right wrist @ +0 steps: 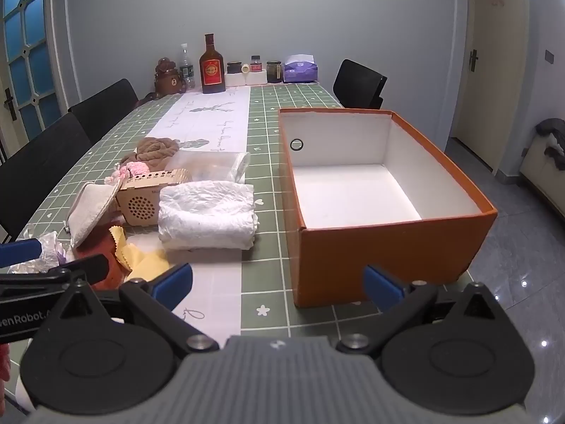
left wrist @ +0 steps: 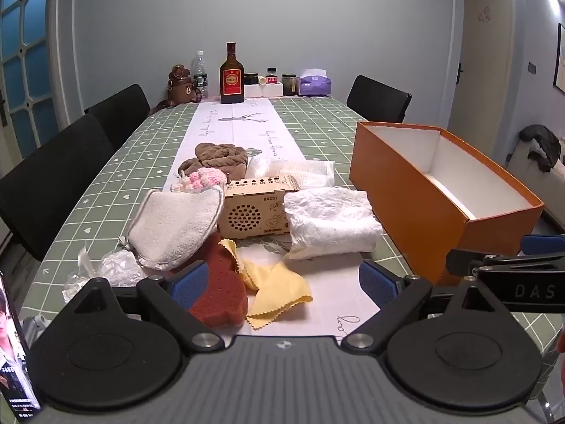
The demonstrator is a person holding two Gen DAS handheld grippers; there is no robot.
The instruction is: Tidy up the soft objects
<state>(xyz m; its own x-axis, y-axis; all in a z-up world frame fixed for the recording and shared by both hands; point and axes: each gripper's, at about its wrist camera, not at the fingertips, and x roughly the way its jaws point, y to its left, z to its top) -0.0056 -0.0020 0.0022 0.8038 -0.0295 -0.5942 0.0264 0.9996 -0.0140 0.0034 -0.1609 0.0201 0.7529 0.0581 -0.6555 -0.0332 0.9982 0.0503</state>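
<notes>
Both jaws stand wide and empty: your left hand-held gripper (left wrist: pixel 282 282) hovers over the rust-red sponge block (left wrist: pixel 220 293) and yellow pinked-edge cloth (left wrist: pixel 279 291) at lower centre, your right hand-held gripper (right wrist: pixel 279 284) faces the empty orange cardboard box (right wrist: pixel 388 243). Start with the sponge, probably; pinch it across the middle and lift clear (the hard wooden radio box (left wrist: pixel 257 208) just behind stays out). The tabletop (right wrist: pixel 268 134) between the pile and the box is open; mind the box's near wall.

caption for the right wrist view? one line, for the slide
Open right gripper hovers before an empty orange box, with white folded cloth and wooden radio piled to its left.
</notes>
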